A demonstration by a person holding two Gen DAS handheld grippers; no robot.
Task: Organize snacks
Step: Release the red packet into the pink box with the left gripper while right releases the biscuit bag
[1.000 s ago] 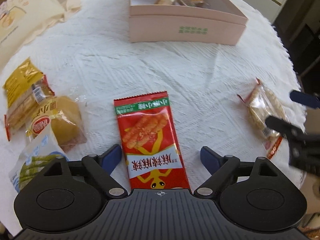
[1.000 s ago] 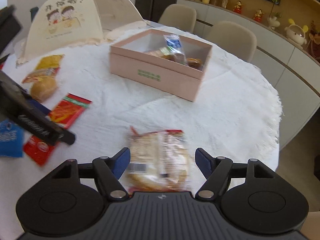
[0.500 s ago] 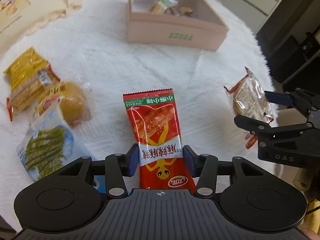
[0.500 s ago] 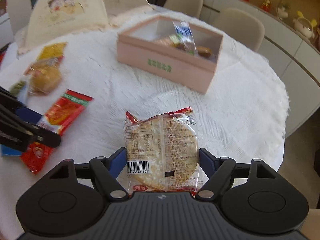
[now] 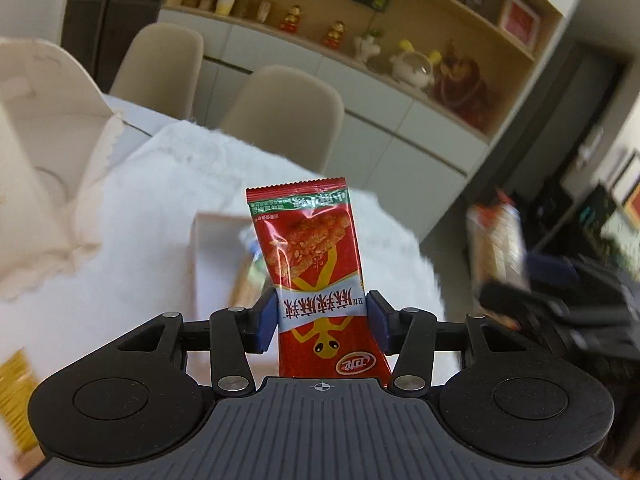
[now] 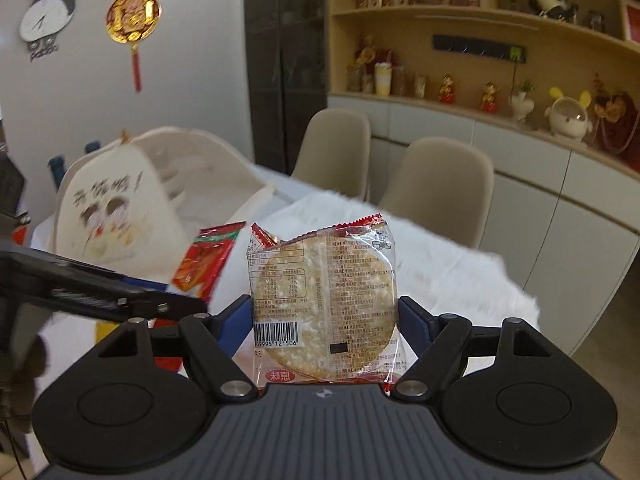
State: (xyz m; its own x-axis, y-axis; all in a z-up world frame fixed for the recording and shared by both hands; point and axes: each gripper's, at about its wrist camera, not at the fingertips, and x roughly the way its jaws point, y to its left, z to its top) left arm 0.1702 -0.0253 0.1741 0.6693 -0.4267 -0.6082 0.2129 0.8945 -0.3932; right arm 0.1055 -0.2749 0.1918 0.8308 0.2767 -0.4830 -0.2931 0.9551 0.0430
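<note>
Left wrist view showed the left gripper (image 5: 322, 316) clamped on a red snack packet (image 5: 316, 276) above the white tablecloth (image 5: 152, 216); the right gripper (image 6: 325, 320) clamped a rice cracker packet (image 6: 325, 300) above the same cloth.

A round table under a white fuzzy tablecloth (image 6: 440, 268) anchors the room. Behind its far edge stand two beige moulded-shell chairs (image 6: 438, 188). Beyond the table runs a long white cabinet (image 6: 560, 200) topped by light wooden shelves (image 6: 500, 20) (small figurines and jars along them). Left of the table, on the pale wall, hang a panda-shaped clock (image 6: 48, 16) and a round red-and-gold ornament with a tassel (image 6: 133, 16).
</note>
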